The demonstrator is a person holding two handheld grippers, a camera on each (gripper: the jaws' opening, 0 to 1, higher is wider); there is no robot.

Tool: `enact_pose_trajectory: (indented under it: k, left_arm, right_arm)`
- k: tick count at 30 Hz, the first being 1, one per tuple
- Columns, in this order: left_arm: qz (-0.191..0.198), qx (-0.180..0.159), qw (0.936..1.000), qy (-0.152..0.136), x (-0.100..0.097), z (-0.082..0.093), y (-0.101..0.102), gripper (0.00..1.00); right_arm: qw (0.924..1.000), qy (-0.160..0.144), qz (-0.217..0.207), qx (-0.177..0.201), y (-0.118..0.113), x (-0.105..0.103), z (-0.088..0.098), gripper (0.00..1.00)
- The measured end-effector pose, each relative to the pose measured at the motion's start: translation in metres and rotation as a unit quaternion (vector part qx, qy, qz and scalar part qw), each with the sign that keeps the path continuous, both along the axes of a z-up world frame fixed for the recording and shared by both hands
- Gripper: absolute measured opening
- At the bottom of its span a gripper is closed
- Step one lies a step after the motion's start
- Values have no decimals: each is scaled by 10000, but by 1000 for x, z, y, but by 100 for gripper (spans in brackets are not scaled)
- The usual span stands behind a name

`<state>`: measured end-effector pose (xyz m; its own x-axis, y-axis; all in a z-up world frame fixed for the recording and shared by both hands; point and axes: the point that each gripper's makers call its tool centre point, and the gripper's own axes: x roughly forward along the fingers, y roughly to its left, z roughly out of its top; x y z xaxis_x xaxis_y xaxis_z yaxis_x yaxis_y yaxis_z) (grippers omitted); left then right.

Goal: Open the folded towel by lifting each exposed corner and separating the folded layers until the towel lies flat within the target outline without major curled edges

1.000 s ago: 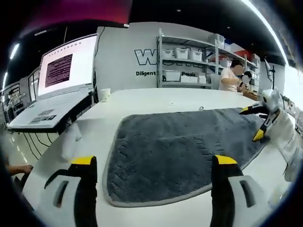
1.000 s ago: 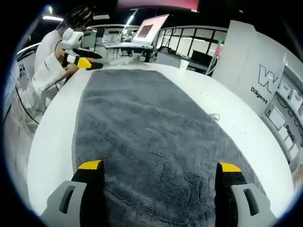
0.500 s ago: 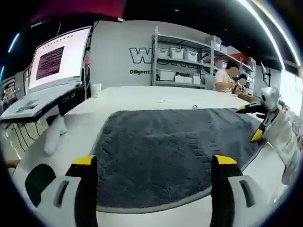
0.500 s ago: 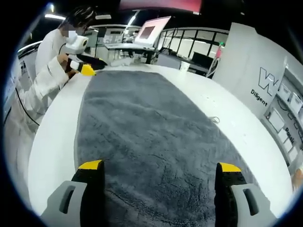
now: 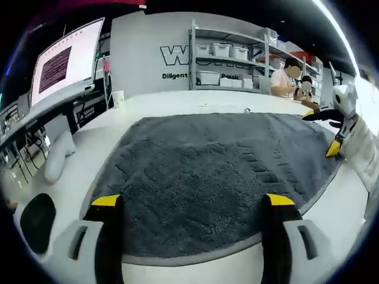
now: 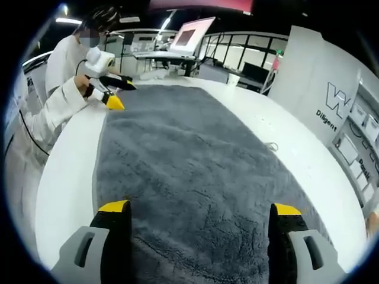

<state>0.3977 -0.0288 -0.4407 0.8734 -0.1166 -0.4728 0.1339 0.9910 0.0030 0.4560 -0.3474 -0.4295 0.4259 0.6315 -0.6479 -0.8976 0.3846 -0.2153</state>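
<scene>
A dark grey towel [image 5: 219,171] with a pale hem lies spread out on the white table [image 5: 195,102]. My left gripper [image 5: 192,201] stands open over the towel's near end, nothing between its yellow-tipped jaws. From the other end, the same towel [image 6: 177,154] stretches away across the table [image 6: 62,177] under my right gripper [image 6: 200,207], which is open and empty too. The right gripper [image 5: 331,130] shows at the towel's far right edge in the left gripper view. The left gripper [image 6: 115,94] shows at the far left corner in the right gripper view, held by a person in white sleeves [image 6: 56,103].
A paper cup [image 5: 118,96] stands at the table's back. A white rolled cloth [image 5: 56,160] and a black pad [image 5: 37,222] lie left of the towel. A small cord [image 6: 269,146] lies right of it. Shelves with bins [image 5: 228,65] and a monitor [image 5: 62,65] stand behind.
The left gripper has come down and in toward the towel's corner, so the towel looms larger in its view. The right gripper has hardly moved. Both jaws stayed open.
</scene>
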Motion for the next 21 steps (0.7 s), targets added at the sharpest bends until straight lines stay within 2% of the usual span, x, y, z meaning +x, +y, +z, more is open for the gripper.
enact_pose_trajectory:
  k: [7, 21]
  left_arm:
    - [-71, 7, 10000, -45, -2, 0, 0, 94]
    - [-168, 33, 9998, 118, -8, 0, -2, 93]
  right_arm:
    - [10000, 63, -28, 16, 0, 0, -2, 95]
    - [9999, 111, -12, 17, -1, -2, -4, 94]
